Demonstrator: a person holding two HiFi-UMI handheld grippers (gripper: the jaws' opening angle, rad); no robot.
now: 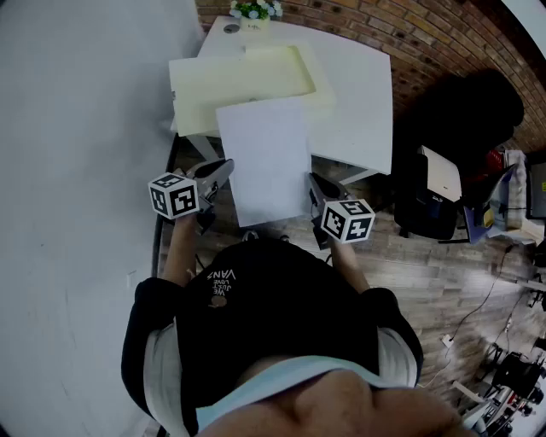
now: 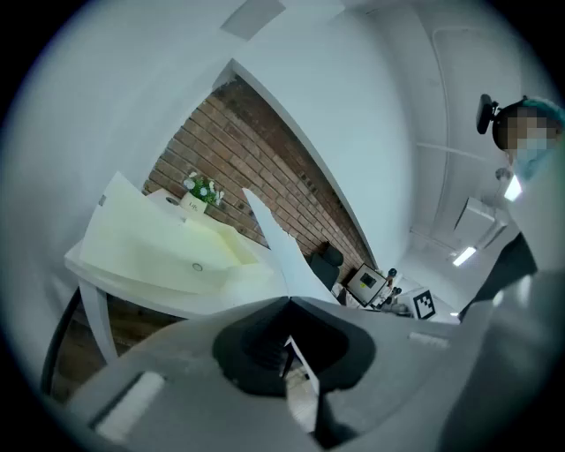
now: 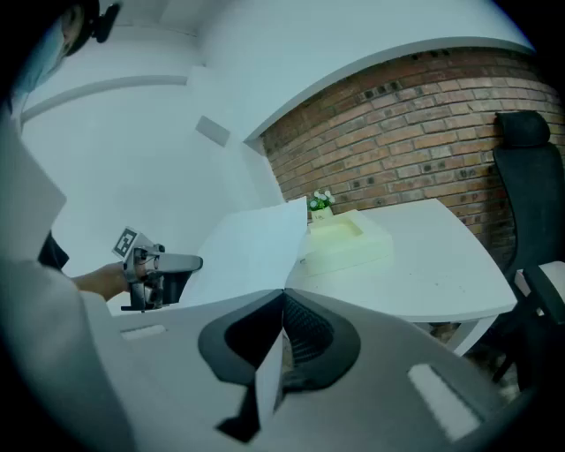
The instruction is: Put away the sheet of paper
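Observation:
A white sheet of paper (image 1: 264,158) hangs flat in the air over the near edge of the white table (image 1: 363,102), held by both side edges. My left gripper (image 1: 223,175) is shut on its left edge, and in the left gripper view the sheet (image 2: 275,245) rises edge-on out of the closed jaws. My right gripper (image 1: 314,186) is shut on the right edge, and the paper (image 3: 252,252) spreads leftward from its jaws. A pale yellow open tray (image 1: 247,78) lies on the table just beyond the sheet, also seen as the tray (image 2: 159,252) and the tray (image 3: 351,240).
A small potted plant (image 1: 254,10) stands at the table's far edge by the brick wall (image 1: 409,30). A black office chair (image 1: 465,111) and a dark bag (image 1: 431,205) stand to the right on the wooden floor. A white wall (image 1: 77,128) runs along the left.

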